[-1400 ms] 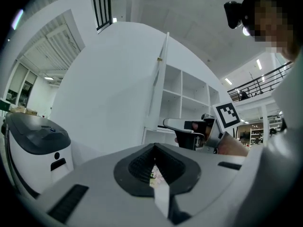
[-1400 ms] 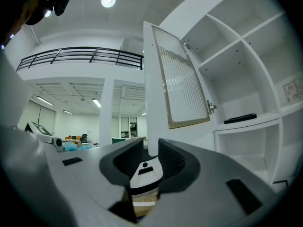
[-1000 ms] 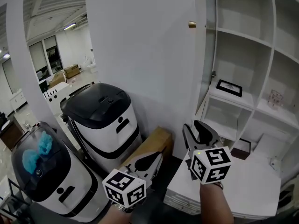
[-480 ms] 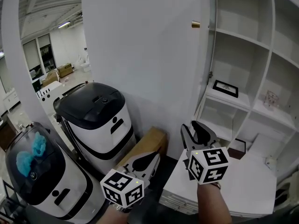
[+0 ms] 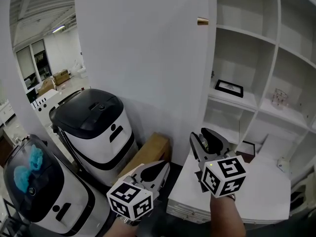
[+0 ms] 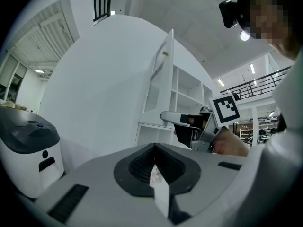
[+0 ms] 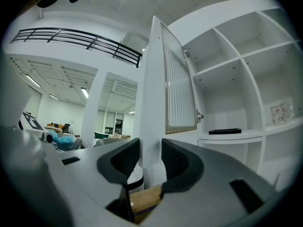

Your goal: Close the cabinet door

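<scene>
The white cabinet door point(image 5: 143, 63) stands wide open, with a small brass knob point(image 5: 202, 21) near its free edge. The shelved cabinet point(image 5: 247, 33) lies to its right. My right gripper point(image 5: 205, 138) is low at the door's free edge and open. Its jaws have just been opening. In the right gripper view the door's edge point(image 7: 152, 79) stands in line with the gap of the right gripper point(image 7: 151, 148), and the pads do not press on it. My left gripper point(image 5: 157, 171) hangs lower left, shut and empty. The left gripper point(image 6: 154, 151) faces the door point(image 6: 163, 79).
Two black-and-white machines point(image 5: 96, 127) point(image 5: 34, 186) stand left of the door, with a cardboard box point(image 5: 148, 154) against its foot. A stack of white boards point(image 5: 247, 196) lies under my right hand. A black picture frame point(image 5: 228, 88) and a small glass point(image 5: 279, 98) sit on shelves.
In the head view the whole scene has slid left and the door looks a little broader. Both grippers keep about the same places in the picture.
</scene>
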`<state>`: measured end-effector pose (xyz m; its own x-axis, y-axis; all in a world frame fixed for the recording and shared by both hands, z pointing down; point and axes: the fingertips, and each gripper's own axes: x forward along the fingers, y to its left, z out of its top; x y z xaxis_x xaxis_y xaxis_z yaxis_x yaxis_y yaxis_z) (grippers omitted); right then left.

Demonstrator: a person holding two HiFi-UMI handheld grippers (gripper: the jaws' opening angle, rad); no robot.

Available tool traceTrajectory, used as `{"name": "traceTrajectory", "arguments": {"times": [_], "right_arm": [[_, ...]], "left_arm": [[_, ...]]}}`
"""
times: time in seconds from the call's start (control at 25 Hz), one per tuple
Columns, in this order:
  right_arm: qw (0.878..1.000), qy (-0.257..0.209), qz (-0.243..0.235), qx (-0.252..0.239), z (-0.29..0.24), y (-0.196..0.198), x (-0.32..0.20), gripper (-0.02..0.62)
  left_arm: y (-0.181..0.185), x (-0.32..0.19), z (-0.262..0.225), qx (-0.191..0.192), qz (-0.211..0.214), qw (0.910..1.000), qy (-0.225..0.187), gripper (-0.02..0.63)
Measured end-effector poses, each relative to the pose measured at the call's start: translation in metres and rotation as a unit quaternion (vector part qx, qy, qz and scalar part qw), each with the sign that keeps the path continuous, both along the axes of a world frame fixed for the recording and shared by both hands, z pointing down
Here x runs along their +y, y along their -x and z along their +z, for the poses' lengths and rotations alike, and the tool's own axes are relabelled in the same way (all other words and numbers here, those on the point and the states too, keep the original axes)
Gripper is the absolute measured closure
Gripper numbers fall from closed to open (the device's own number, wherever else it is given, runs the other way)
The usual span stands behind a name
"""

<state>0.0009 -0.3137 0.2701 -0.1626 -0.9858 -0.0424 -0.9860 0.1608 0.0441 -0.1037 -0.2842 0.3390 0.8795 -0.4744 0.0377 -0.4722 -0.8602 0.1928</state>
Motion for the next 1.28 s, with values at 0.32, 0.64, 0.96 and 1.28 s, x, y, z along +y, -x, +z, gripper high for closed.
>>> {"name": "traceTrajectory", "arguments": {"times": [0.32,0.64,0.96,1.28], "right_arm": [[0.999,-0.005,0.036,0.005,-0.001,-0.043,0.031,0.510],[0.997,-0.001,0.079,0.000,0.002,-0.077,0.048,0.528],[0.992,0.000,0.128,-0.007,0.003,-0.115,0.057,0.534],[0.989,0.000,0.149,-0.016,0.004,-0.145,0.058,0.534]], "left_arm": [[-0.050,0.016,0.001,-0.005,0.052,0.9987,0.003,0.603],[-0.085,0.038,0.001,-0.006,0.107,0.9942,-0.001,0.603],[-0.097,0.042,0.004,-0.001,0.125,0.9922,0.005,0.603],[-0.110,0.031,0.008,0.003,0.128,0.9917,0.010,0.603]]}}
